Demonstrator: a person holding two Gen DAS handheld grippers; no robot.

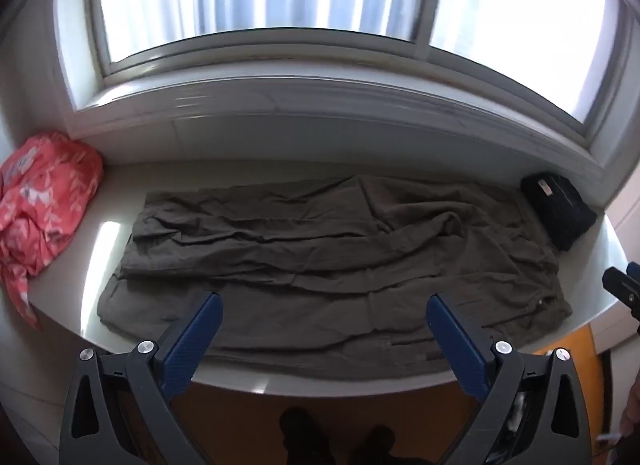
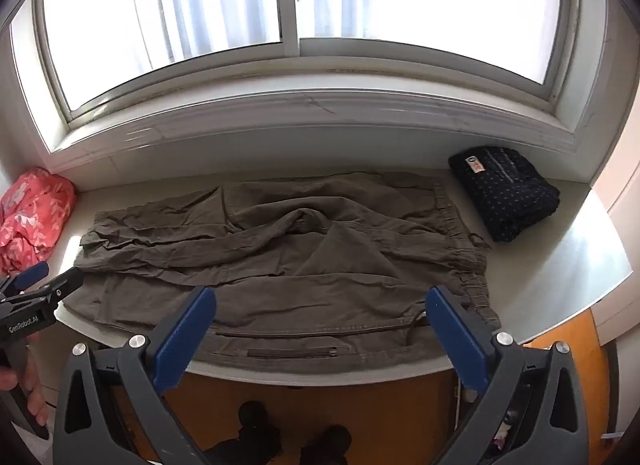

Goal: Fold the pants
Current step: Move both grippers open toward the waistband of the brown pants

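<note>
1. Olive pants (image 2: 280,257) lie flat but wrinkled across the white ledge (image 2: 568,265) under the window (image 2: 280,5), waistband to the right, legs to the left.
2. My left gripper (image 1: 324,305) hangs over the near edge of the pants, jaws spread wide, nothing between them.
3. My right gripper (image 2: 320,301): same, spread wide, empty, above the near hem.
4. Folded dark dotted garment (image 2: 504,193) sits just beside the waistband.
5. Pink floral cloth (image 1: 44,201) is bunched at the ledge's left end.
</note>
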